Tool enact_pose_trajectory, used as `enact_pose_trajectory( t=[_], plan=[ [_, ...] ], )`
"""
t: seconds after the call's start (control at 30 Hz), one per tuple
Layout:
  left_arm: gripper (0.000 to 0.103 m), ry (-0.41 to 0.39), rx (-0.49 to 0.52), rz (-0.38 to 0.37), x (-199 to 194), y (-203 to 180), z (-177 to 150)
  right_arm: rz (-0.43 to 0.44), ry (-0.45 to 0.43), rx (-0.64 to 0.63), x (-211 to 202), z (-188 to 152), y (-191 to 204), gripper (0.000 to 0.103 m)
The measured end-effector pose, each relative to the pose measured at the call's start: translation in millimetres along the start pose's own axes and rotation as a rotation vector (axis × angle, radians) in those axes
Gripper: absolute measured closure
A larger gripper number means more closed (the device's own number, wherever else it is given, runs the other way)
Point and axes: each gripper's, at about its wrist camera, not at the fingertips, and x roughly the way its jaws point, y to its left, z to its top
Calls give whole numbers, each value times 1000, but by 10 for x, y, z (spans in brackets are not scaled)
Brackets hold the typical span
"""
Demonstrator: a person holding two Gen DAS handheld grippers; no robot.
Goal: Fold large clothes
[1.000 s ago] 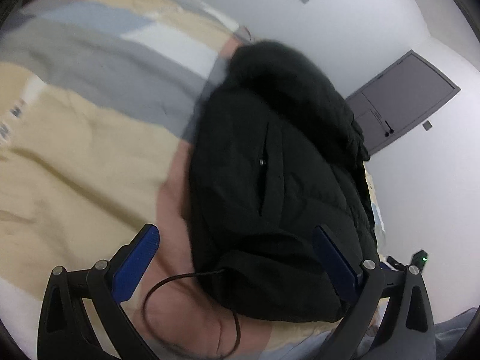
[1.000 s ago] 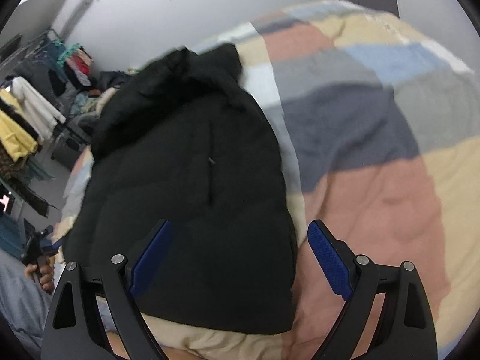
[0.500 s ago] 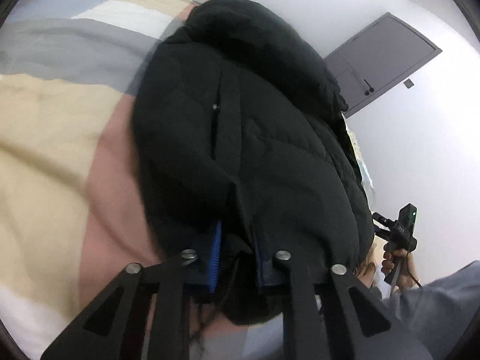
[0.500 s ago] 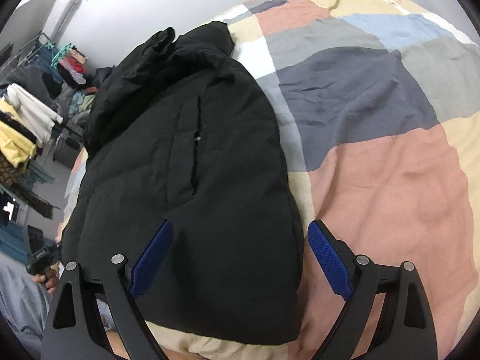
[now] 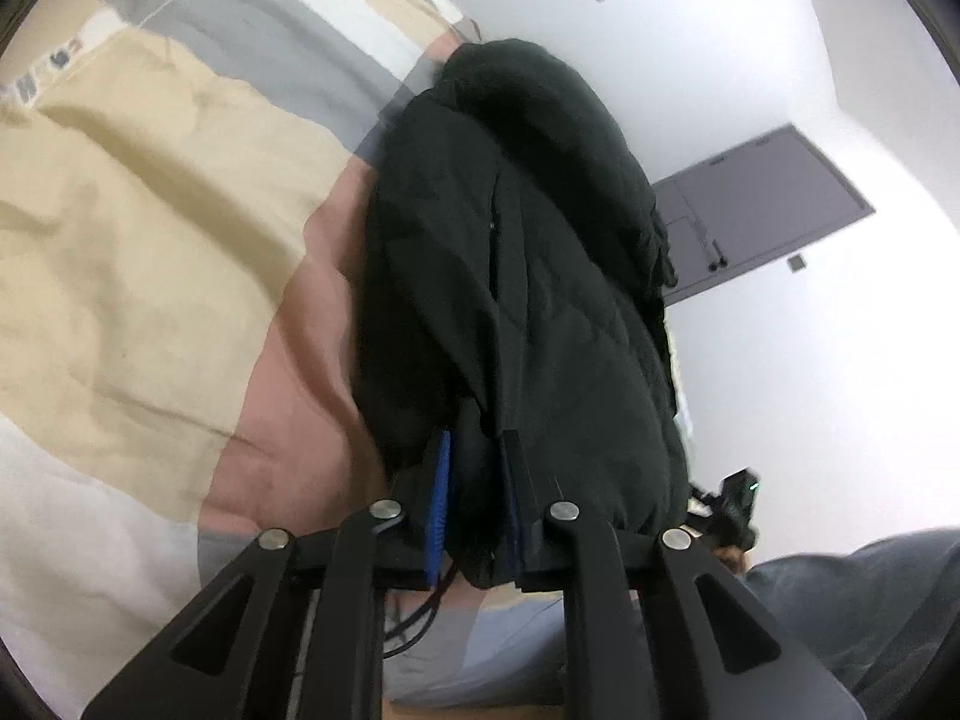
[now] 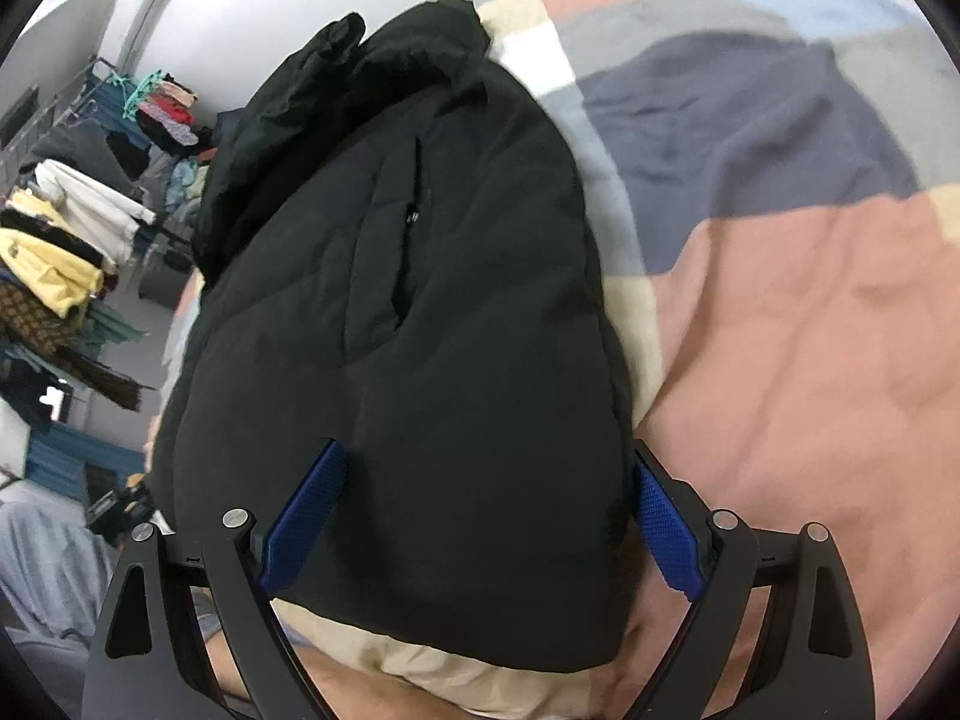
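A black puffer jacket lies lengthwise on a patchwork bedspread, hood at the far end. My left gripper is shut on the jacket's near hem and pinches a fold of it between the blue pads. In the right wrist view the same jacket fills the middle. My right gripper is open, its blue pads on either side of the jacket's near hem, which lies between the fingers.
The bedspread stretches right in pink, grey and blue patches. A clothes rack with hanging garments stands at the left. A grey door is in the white wall. A black cable lies under the left gripper.
My left gripper closed on the jacket's hem and has kept its hold, pulling the fold up. My right gripper moved forward so that the hem now sits between its open fingers.
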Motion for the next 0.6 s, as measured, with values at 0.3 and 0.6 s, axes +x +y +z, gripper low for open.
enact_pose_trajectory(
  t=[0.3, 0.6],
  plan=[
    [24, -47, -135, -92, 90, 331, 173, 121, -8, 19, -11, 22, 51, 10],
    [24, 89, -91, -168, 645, 108, 231, 79, 82, 0, 191, 77, 98, 10]
  ],
)
